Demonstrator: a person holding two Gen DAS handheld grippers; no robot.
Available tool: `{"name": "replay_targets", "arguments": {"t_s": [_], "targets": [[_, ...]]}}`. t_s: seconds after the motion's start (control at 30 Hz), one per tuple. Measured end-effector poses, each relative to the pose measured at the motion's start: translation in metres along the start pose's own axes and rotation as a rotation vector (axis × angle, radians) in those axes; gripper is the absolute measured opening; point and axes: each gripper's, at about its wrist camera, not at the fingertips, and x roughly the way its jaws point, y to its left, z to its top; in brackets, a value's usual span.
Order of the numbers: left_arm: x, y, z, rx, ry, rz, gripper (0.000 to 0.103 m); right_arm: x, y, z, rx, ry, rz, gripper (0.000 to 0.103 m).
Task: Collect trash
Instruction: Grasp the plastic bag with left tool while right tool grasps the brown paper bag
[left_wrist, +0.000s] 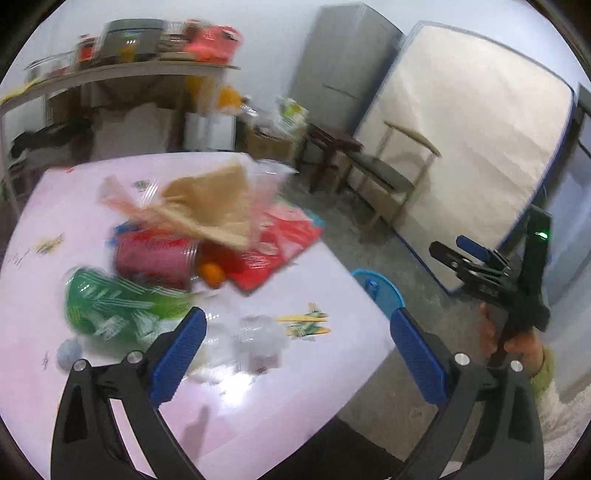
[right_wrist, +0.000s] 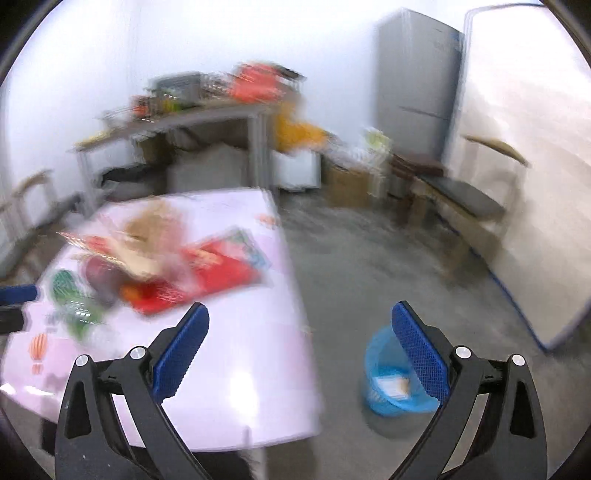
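A pile of trash lies on the pink table (left_wrist: 258, 398): a green wrapper (left_wrist: 110, 302), a red can (left_wrist: 155, 258), a brown paper in clear plastic (left_wrist: 218, 203), a red packet (left_wrist: 280, 247), an orange (left_wrist: 211, 275) and crumpled clear plastic (left_wrist: 255, 339). My left gripper (left_wrist: 295, 354) is open and empty just above the clear plastic. My right gripper (right_wrist: 299, 350) is open and empty over the table's right edge, beside the blue trash basket (right_wrist: 391, 384) on the floor. The right gripper also shows in the left wrist view (left_wrist: 461, 254).
A wooden chair (left_wrist: 388, 177) and a mattress (left_wrist: 472, 147) stand at the right. A fridge (left_wrist: 343, 66) and a cluttered shelf (left_wrist: 122, 74) are at the back. The blue basket (left_wrist: 380, 291) sits by the table's right edge.
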Motion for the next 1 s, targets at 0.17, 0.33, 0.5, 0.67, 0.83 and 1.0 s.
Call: {"name": "replay_targets", "arguments": {"t_s": [0.17,0.33,0.5,0.67,0.83,1.0], "targets": [[-0.018,0.049,-0.029,-0.165,-0.059,0.014,0.097,0.010,0.044,-0.002,-0.045,-0.012,0.142,0.095],[-0.032,0.078,-0.042,-0.226,-0.112,0.083,0.097,0.029,0.074,0.006,-0.067,0.052,0.218,0.095],[-0.040,0.097,-0.018,-0.205,-0.167,0.077,0.097,0.042,0.088,0.016,-0.007,0.102,0.290,0.095],[-0.041,0.116,0.011,-0.187,-0.203,0.064,0.097,0.057,0.089,0.020,0.086,0.127,0.335,0.091],[-0.027,0.137,0.043,-0.221,-0.188,0.021,0.093,0.075,0.075,0.027,0.167,0.170,0.361,0.085],[-0.004,0.163,0.070,-0.294,-0.126,0.018,0.084,0.102,0.063,0.048,0.206,0.182,0.368,0.084]]}}
